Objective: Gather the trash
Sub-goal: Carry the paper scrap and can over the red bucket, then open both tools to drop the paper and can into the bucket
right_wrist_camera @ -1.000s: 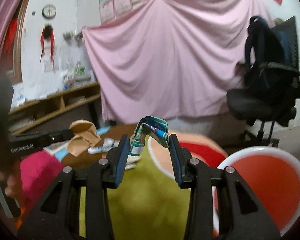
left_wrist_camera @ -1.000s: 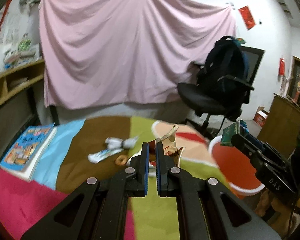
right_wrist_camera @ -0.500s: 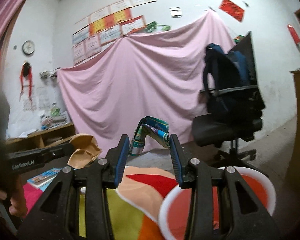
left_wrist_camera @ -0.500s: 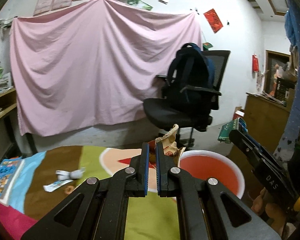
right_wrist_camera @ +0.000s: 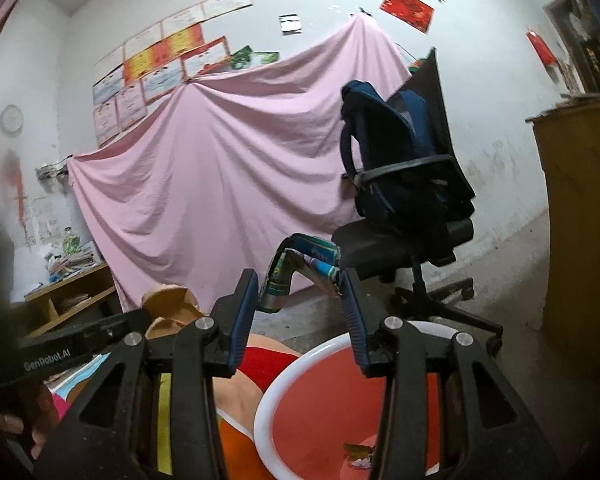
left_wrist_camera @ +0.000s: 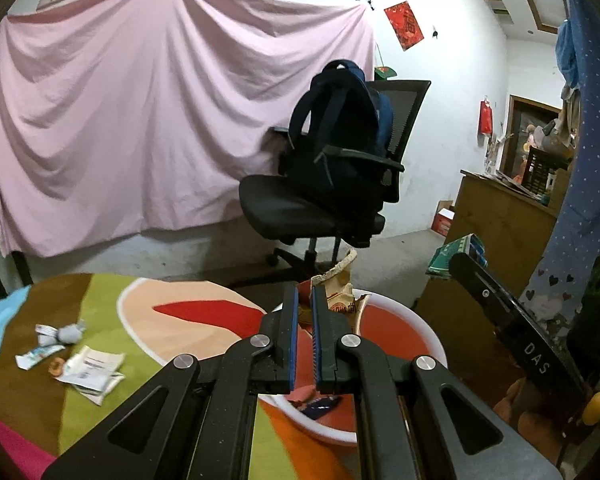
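My left gripper (left_wrist_camera: 304, 294) is shut on a crumpled brown paper wrapper (left_wrist_camera: 339, 280) and holds it over the near rim of a red basin with a white rim (left_wrist_camera: 428, 344). My right gripper (right_wrist_camera: 299, 284) is shut on a bent green and blue packet (right_wrist_camera: 304, 264), held above the same basin (right_wrist_camera: 268, 400). The right gripper with its packet shows at the right of the left wrist view (left_wrist_camera: 456, 254). The left gripper and its wrapper show at the left of the right wrist view (right_wrist_camera: 172, 304). A few scraps lie inside the basin.
White paper scraps (left_wrist_camera: 90, 368) and crumpled wrappers (left_wrist_camera: 56, 340) lie on the colourful cloth (left_wrist_camera: 100, 304) at the left. A black office chair with a dark blue backpack (left_wrist_camera: 340, 152) stands behind the basin. A wooden cabinet (left_wrist_camera: 500, 216) is at the right.
Both grippers have swung right, away from the scraps and the book on the cloth, and come over the red basin. Each still holds its piece of trash.
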A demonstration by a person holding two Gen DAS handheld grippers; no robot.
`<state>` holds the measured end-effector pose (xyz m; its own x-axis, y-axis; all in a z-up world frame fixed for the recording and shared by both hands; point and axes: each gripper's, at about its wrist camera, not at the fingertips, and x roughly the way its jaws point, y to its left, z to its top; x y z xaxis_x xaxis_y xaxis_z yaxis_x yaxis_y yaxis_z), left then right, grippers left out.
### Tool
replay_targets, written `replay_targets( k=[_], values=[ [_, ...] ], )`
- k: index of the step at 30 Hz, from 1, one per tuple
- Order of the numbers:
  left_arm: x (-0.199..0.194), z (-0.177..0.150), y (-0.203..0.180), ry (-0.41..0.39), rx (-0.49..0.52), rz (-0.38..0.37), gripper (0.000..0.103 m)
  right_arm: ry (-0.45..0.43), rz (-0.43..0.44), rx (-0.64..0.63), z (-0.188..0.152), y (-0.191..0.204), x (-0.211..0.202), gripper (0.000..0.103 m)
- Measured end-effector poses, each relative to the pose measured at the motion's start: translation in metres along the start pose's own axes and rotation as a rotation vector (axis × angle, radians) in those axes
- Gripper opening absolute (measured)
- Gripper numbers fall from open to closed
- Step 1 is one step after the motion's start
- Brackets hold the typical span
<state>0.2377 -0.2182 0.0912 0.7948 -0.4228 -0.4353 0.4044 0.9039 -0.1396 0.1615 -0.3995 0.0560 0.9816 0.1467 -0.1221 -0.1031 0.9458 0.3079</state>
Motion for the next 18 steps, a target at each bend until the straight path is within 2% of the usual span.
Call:
replay_targets(
  k=[6,18],
  values=[
    [0.02,0.0,0.001,0.054,-0.082,-0.02,0.004,0.034,-0.033,0.027,-0.002,-0.007,0.007,0.073],
    [0.035,-0.005,-0.004,0.102,-0.06,-0.026,0.005,0.071,-0.052,0.079,-0.005,-0.02,0.015,0.077]
  ],
)
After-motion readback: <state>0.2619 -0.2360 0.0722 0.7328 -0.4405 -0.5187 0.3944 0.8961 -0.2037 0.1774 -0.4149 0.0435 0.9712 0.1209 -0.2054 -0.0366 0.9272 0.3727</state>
